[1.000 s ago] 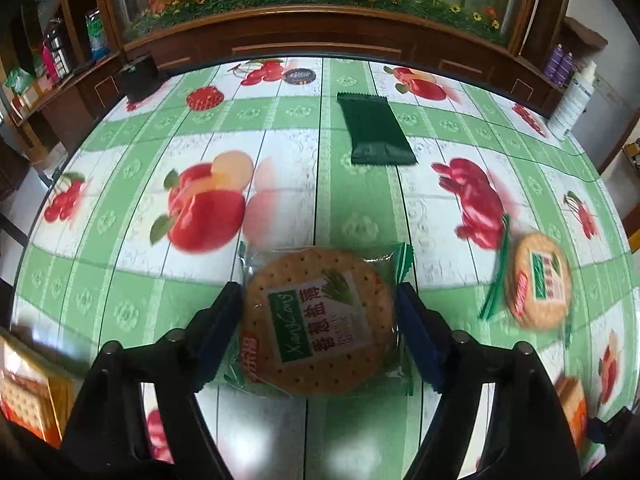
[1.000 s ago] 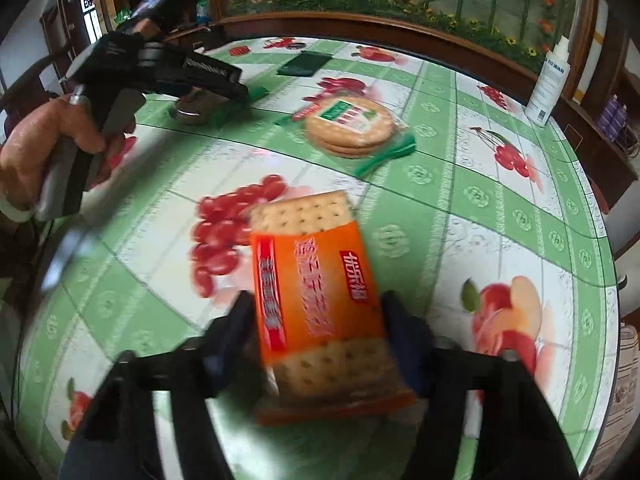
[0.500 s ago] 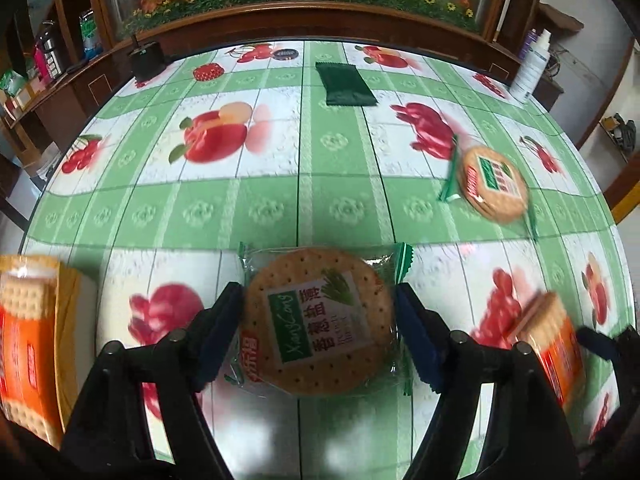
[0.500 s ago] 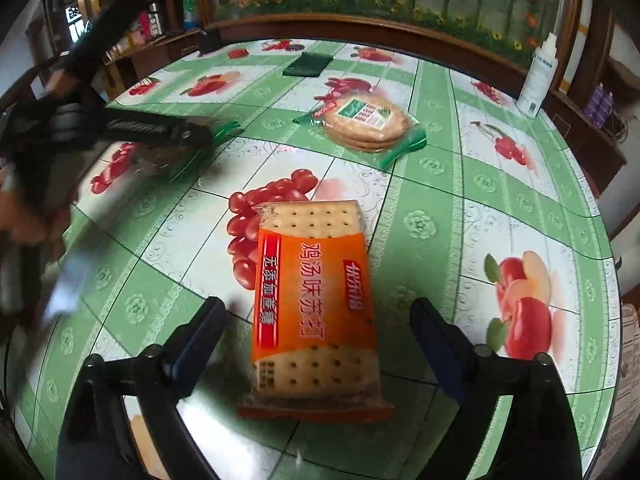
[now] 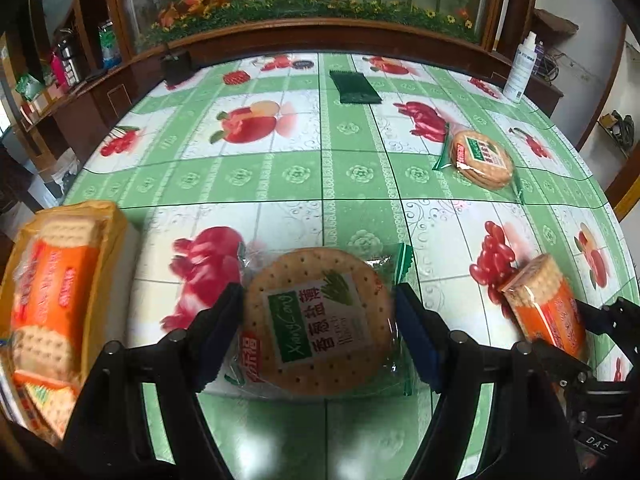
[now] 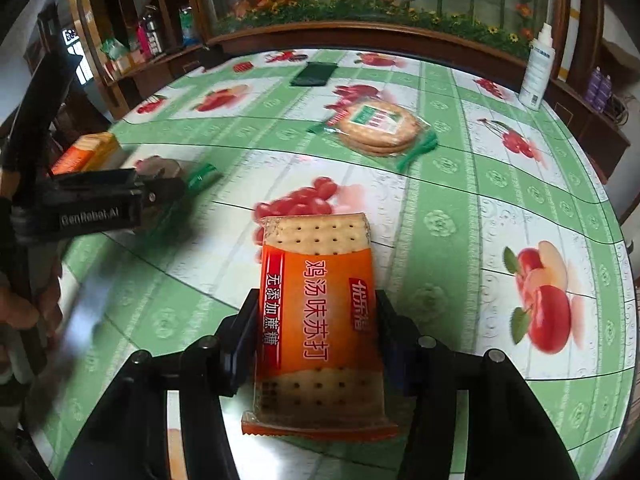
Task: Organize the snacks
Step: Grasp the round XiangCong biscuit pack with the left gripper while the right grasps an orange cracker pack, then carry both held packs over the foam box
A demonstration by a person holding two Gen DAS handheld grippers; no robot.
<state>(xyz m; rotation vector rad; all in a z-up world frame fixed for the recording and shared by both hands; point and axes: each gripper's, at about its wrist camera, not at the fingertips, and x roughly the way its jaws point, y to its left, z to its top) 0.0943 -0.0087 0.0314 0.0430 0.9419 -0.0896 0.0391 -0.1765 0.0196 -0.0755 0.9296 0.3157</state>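
Note:
My left gripper is shut on a round cracker pack with a green label, held above the table. My right gripper is shut on an orange rectangular cracker pack; this pack also shows in the left wrist view. A second round cracker pack lies on the table at the right, also seen in the right wrist view. A yellow box with orange cracker packs stands at the left edge. The left gripper shows in the right wrist view.
A dark green packet lies at the far side of the fruit-patterned tablecloth. A white bottle stands at the far right edge. A wooden planter ledge and shelves border the table.
My right gripper was open around the orange pack half a second ago and has closed on it. My left gripper has carried the round pack back toward the yellow box.

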